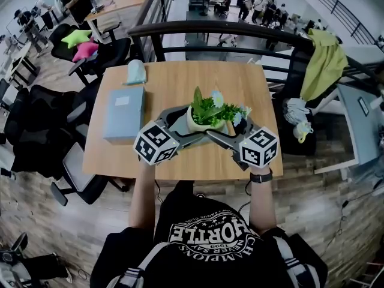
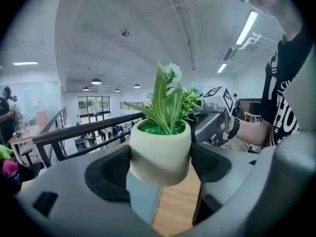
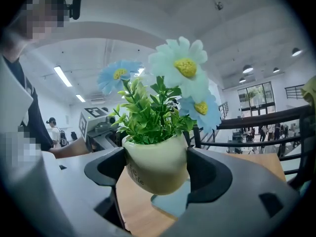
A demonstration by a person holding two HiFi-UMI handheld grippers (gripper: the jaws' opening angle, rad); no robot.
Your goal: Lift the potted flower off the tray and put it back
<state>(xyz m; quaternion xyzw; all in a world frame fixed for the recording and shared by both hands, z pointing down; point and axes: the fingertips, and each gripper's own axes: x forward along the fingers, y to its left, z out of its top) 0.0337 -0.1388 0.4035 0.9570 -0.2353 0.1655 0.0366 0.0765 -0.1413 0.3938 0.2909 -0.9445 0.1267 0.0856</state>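
Cream, smooth-walled and rounded: potted flower [image 2: 160,152] up off the flat blue-grey tray [image 2: 143,196], hanging just above it over the wooden table [image 1: 180,83], topped with green leaves and pale blue daisies [image 3: 185,65]. Seems to lean a little in the right gripper view. Likely trouble from here: sliding down through the grips, given that slick, tapering wall; twisting or tipping further through uneven movement of the two hands, with the hold shared from two sides at once; landing off the tray's middle, or on its edge, if lowered without lining up first. On the left gripper [image 2: 160,168]: jaws closed partway, both pressed against the pot's sides at about mid-height, nothing else between them. On the right gripper [image 3: 155,171]: likewise clamped on the same pot from the opposite side, jaws touching its wall just under the rim. Pale blue box [image 1: 125,113] well apart at the table's left.
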